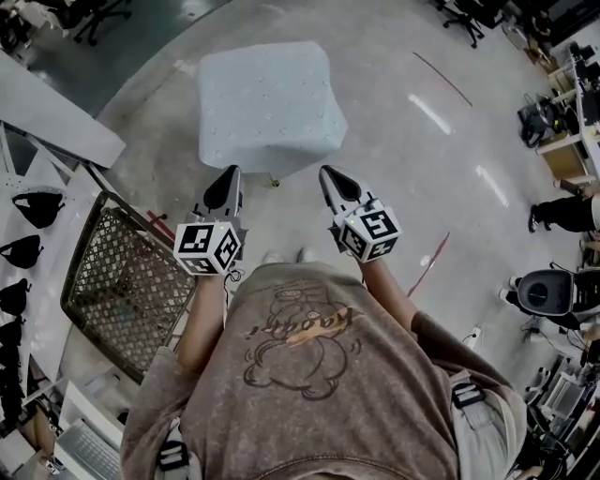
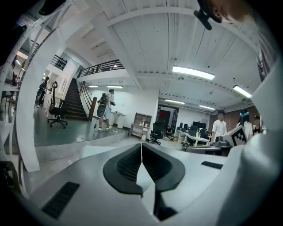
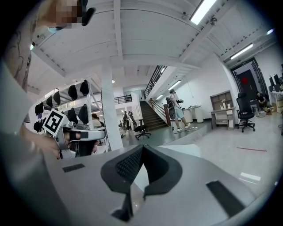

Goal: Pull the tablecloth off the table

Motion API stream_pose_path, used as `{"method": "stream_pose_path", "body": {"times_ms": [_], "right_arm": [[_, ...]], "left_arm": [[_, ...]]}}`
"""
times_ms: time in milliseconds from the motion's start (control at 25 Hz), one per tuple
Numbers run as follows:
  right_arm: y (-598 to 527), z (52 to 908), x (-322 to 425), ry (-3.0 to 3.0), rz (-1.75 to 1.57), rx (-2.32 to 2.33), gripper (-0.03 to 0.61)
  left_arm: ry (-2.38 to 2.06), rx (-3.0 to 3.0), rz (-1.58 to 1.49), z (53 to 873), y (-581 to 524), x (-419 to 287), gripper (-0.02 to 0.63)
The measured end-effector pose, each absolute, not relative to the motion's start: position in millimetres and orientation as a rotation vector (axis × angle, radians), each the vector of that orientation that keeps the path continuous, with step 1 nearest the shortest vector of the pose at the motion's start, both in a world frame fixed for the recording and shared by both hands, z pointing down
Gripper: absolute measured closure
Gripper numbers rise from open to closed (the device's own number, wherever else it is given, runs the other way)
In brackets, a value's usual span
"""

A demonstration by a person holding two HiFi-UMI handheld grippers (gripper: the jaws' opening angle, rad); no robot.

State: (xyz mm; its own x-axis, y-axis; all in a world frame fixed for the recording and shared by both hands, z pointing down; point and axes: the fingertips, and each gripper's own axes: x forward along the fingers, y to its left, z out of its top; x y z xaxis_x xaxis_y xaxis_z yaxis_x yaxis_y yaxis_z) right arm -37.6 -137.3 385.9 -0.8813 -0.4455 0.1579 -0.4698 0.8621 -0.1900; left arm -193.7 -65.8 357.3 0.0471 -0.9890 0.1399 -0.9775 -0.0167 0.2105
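Observation:
A small table under a pale blue-white tablecloth (image 1: 267, 103) stands on the floor straight ahead in the head view; the cloth hangs over its edges. My left gripper (image 1: 230, 175) and right gripper (image 1: 329, 174) are held side by side just short of its near edge, both pointing at it and touching nothing. In the left gripper view the left gripper (image 2: 141, 145) has its dark pads pressed together with nothing between them. The right gripper (image 3: 142, 148) looks the same in its own view, shut and empty.
A wire mesh cart (image 1: 122, 281) stands close at my left, beside white shelving with dark headgear (image 1: 37, 211). Office chairs (image 1: 469, 19) and desks line the far side and right. A person (image 2: 106, 110) stands near a staircase far off.

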Motion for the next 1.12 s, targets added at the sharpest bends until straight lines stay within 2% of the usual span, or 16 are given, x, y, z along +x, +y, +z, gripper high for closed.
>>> {"method": "stream_pose_path", "body": {"times_ms": [280,440,520,640,880,1120], "right_arm": [[-145.8,389.2,-39.4,-2.942,0.352,0.685,0.569],[-147.3,394.6,-42.6,-2.941,0.385,0.670,0.512],[-147.8,396.5,-42.5,-2.938,0.397,0.660,0.492],[-147.4,401.5,-42.0,-2.934,0.417,0.625,0.452],[-149.4,412.3,-41.0,-2.922,0.486,0.567,0.346],[-156.6,426.2,-45.4,-2.900,0.578,0.534,0.267]], "left_arm": [[-2.002,2.058,-0.076,364.9,-73.9,-185.7,0.592],[-1.982,2.038,-0.089,372.2,-74.4,-185.0,0.583],[-1.970,2.034,-0.091,375.0,-75.3,-183.9,0.514],[-1.956,2.023,-0.084,380.8,-77.3,-183.1,0.470],[-1.899,2.009,-0.079,392.4,-84.0,-178.8,0.339],[-1.861,1.967,-0.072,410.3,-88.4,-180.8,0.301]]}}
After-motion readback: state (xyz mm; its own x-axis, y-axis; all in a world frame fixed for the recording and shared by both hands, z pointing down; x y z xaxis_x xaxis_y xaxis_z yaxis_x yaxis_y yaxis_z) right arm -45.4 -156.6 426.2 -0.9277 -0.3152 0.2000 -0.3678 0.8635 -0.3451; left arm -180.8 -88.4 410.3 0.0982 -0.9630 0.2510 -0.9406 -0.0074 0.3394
